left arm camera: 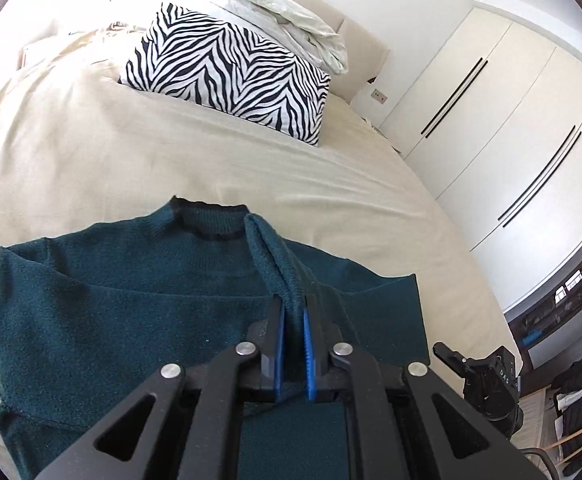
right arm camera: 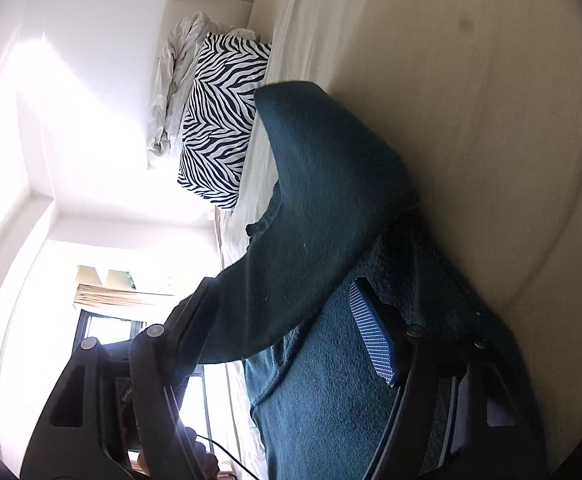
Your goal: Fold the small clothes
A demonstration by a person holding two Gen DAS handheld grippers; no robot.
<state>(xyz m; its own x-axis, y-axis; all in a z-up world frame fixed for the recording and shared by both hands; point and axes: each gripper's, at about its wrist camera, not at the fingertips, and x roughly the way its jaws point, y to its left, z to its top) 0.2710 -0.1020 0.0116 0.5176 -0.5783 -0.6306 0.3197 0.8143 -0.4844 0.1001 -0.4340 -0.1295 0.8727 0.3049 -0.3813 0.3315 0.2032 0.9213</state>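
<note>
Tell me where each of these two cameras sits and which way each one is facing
Left wrist: on the left gripper, looking up the bed over the teal sweater; its fingers pinch a sweater fold.
Right wrist: on the right gripper, rolled sideways, low over the sweater; its fingers show, open.
Shared: sweater, bed, zebra pillow, crumpled white bedding.

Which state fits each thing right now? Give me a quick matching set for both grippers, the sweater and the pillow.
Things:
1. left gripper
2. right gripper
3. teal sweater
4. zebra pillow

States:
A. lying farther up the bed
B. open, fabric draped over one finger
C. shut on a ridge of knit
D. spread on the cream sheet

Pairs: 1-C, 2-B, 3-D, 4-A
</note>
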